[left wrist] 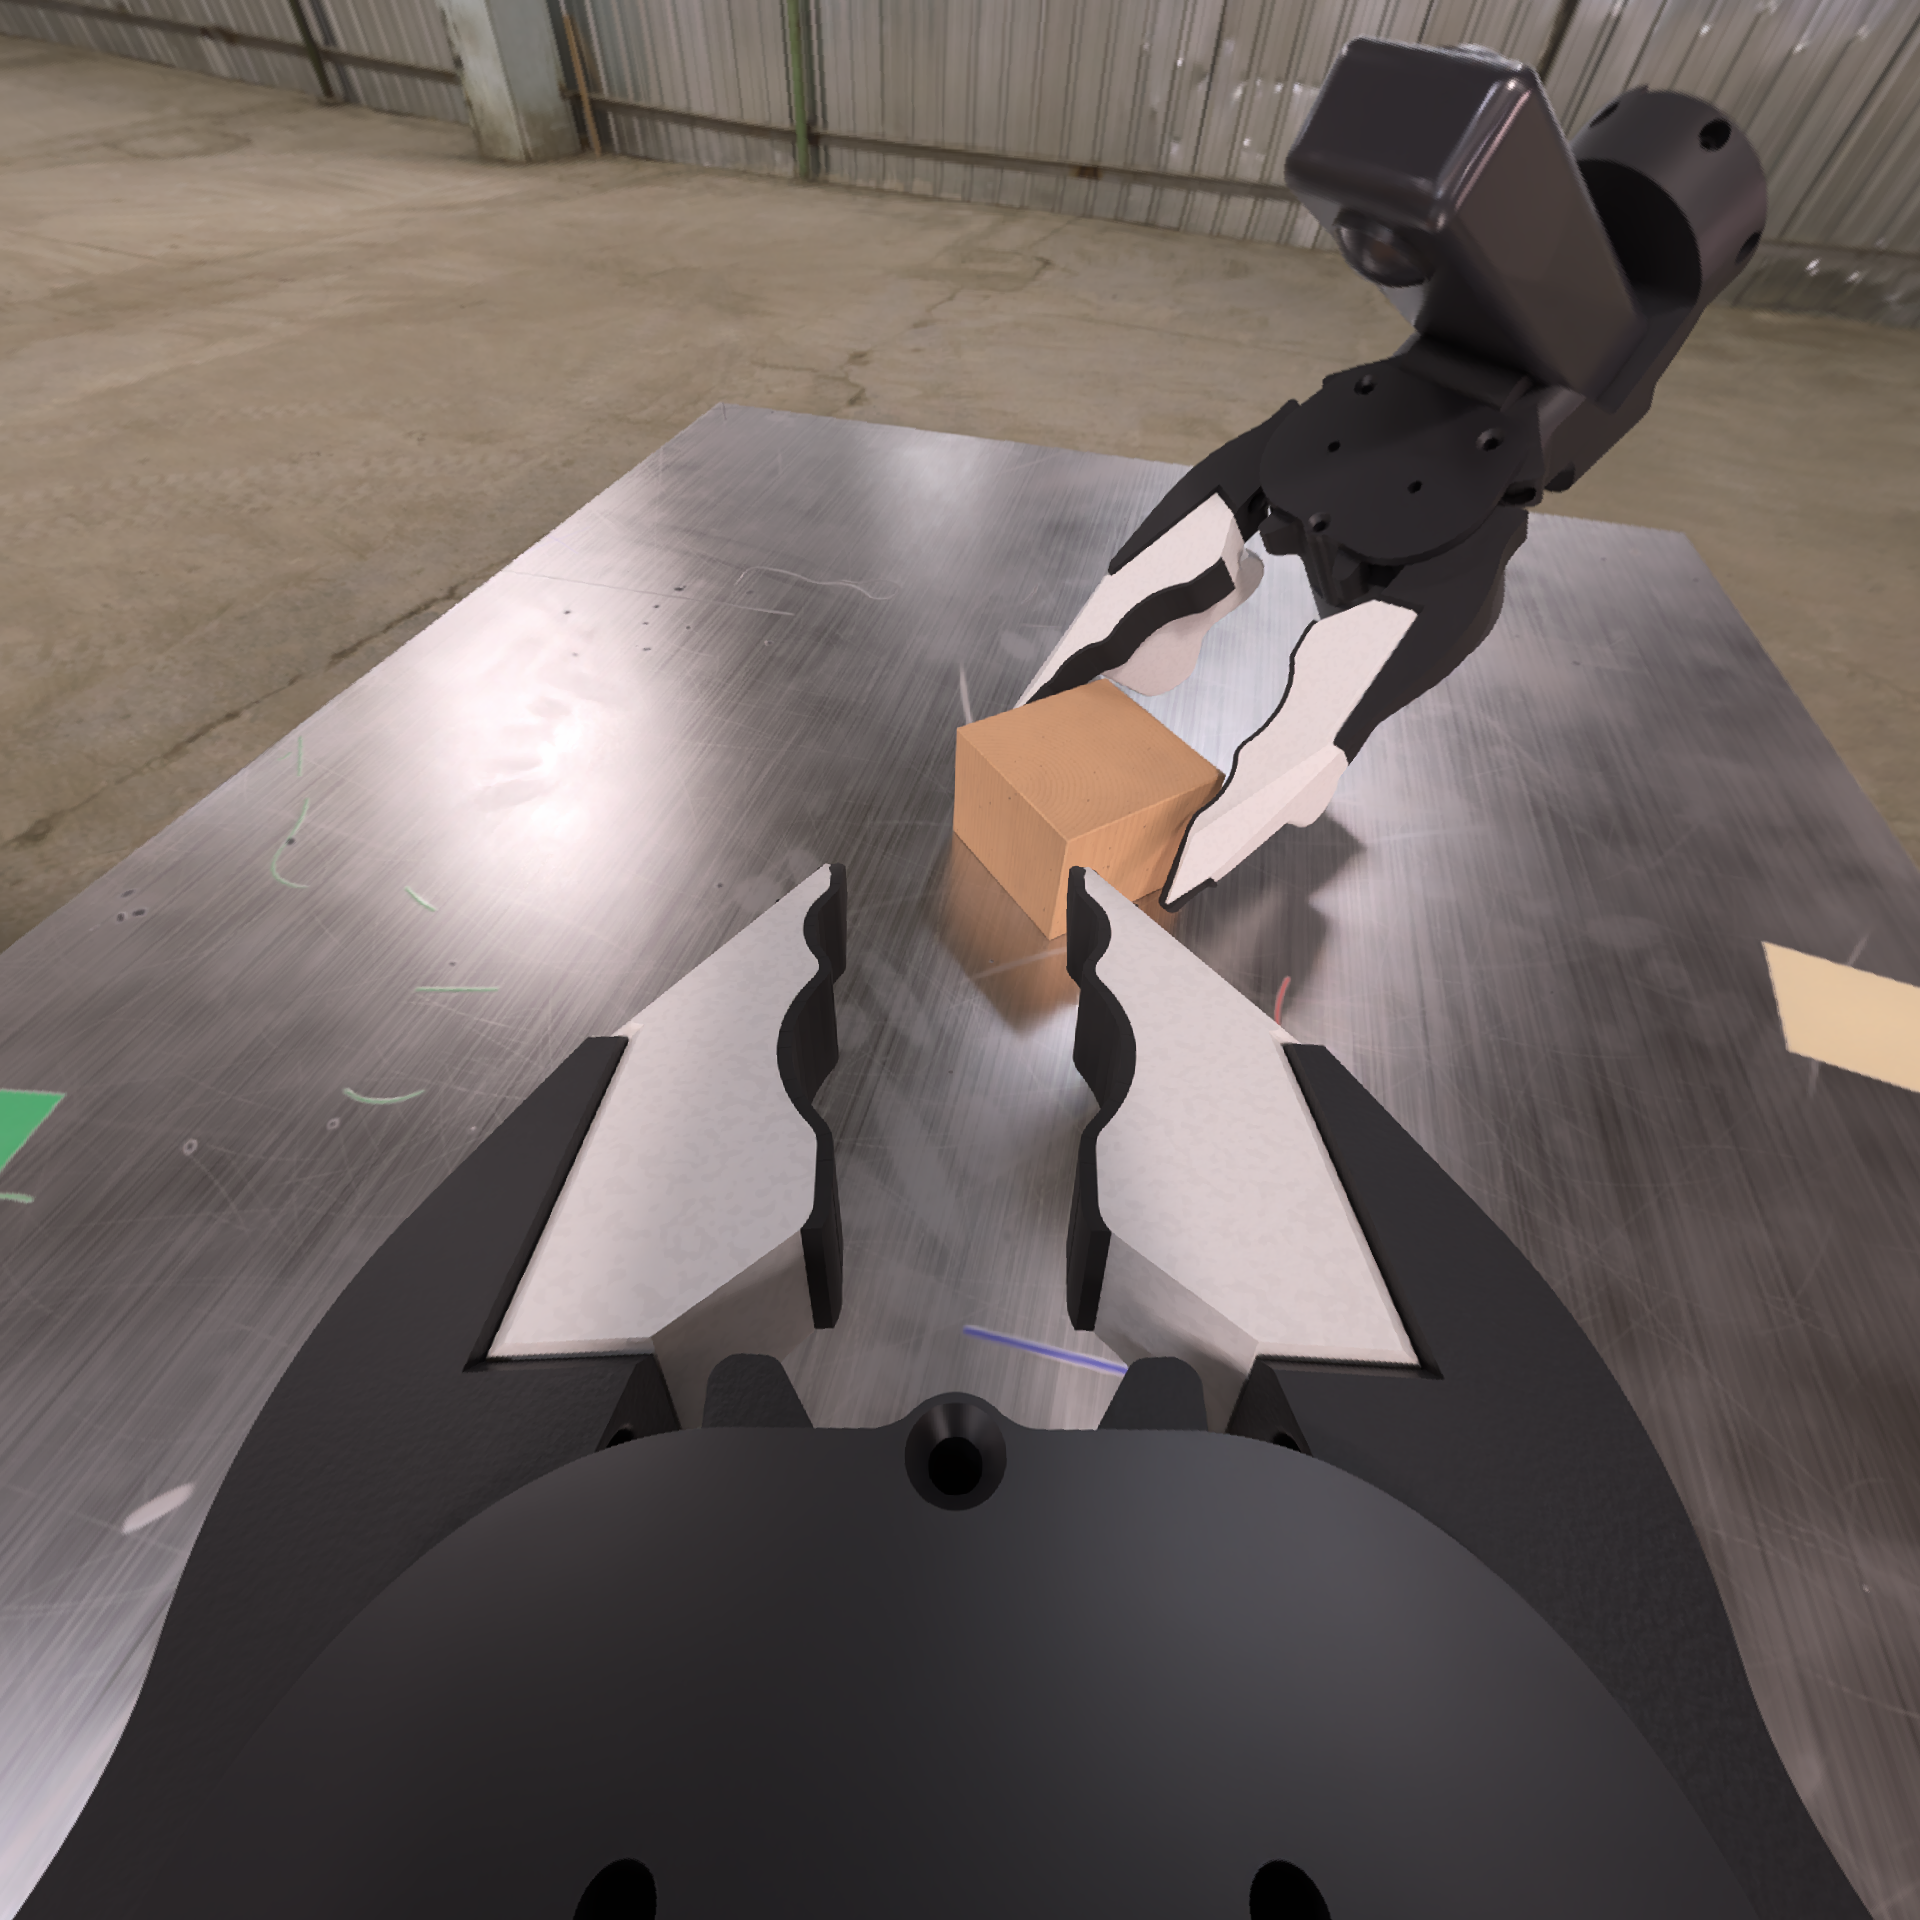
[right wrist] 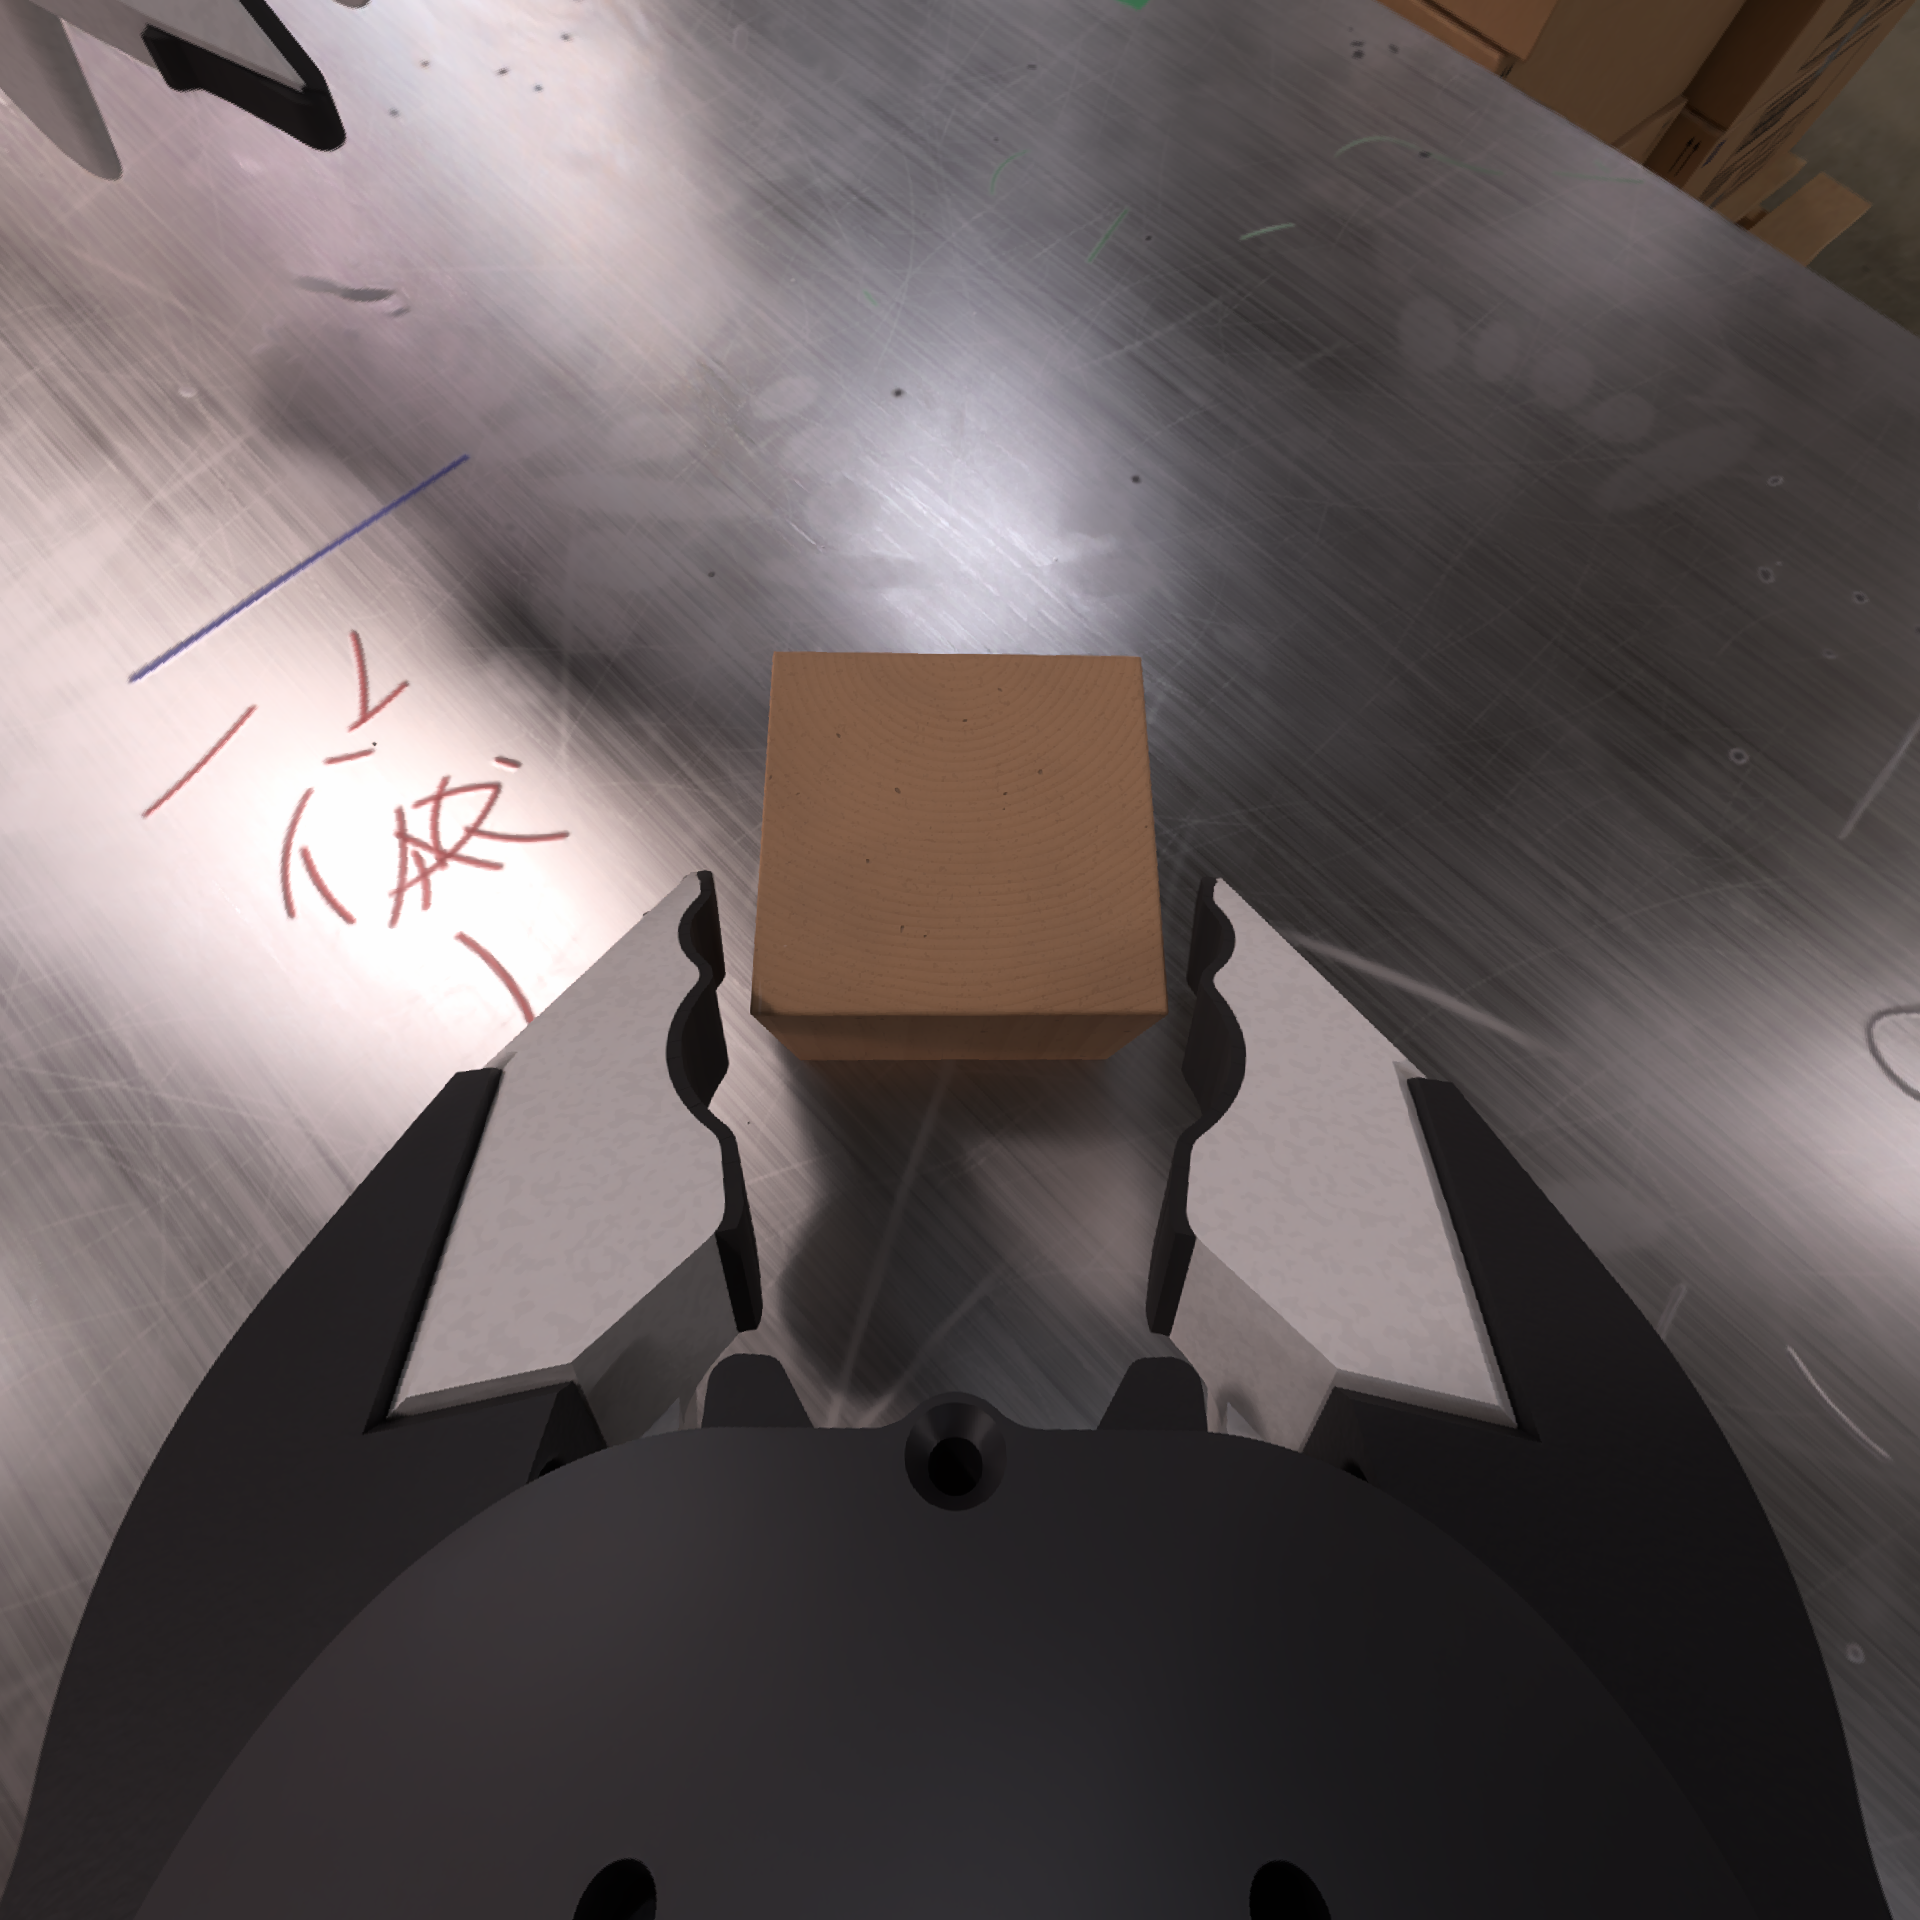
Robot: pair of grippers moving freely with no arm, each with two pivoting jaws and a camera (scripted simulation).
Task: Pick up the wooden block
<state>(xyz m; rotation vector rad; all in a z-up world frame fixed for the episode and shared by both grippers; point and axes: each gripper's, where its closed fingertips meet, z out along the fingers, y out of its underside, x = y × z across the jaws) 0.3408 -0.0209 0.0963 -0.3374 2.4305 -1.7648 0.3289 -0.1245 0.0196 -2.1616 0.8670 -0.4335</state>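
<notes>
The wooden block (right wrist: 956,842) is a light brown cube standing on the scratched metal table (right wrist: 1455,623). My right gripper (right wrist: 958,883) is open, with one fingertip on each side of the block and a narrow gap on both sides. The left wrist view shows the same: the block (left wrist: 1081,800) sits between the right gripper's fingers (left wrist: 1257,790). My left gripper (left wrist: 956,883) is open and empty, low over the table, its tips just short of the block's near corner. It also shows at the top left of the right wrist view (right wrist: 208,62).
Red scribbles (right wrist: 416,831) and a blue line (right wrist: 301,566) mark the table left of the block. A beige patch (left wrist: 1849,1018) and a green patch (left wrist: 26,1132) lie near the table's edges. Cardboard boxes (right wrist: 1714,83) stand beyond the far corner. Concrete floor (left wrist: 416,312) surrounds the table.
</notes>
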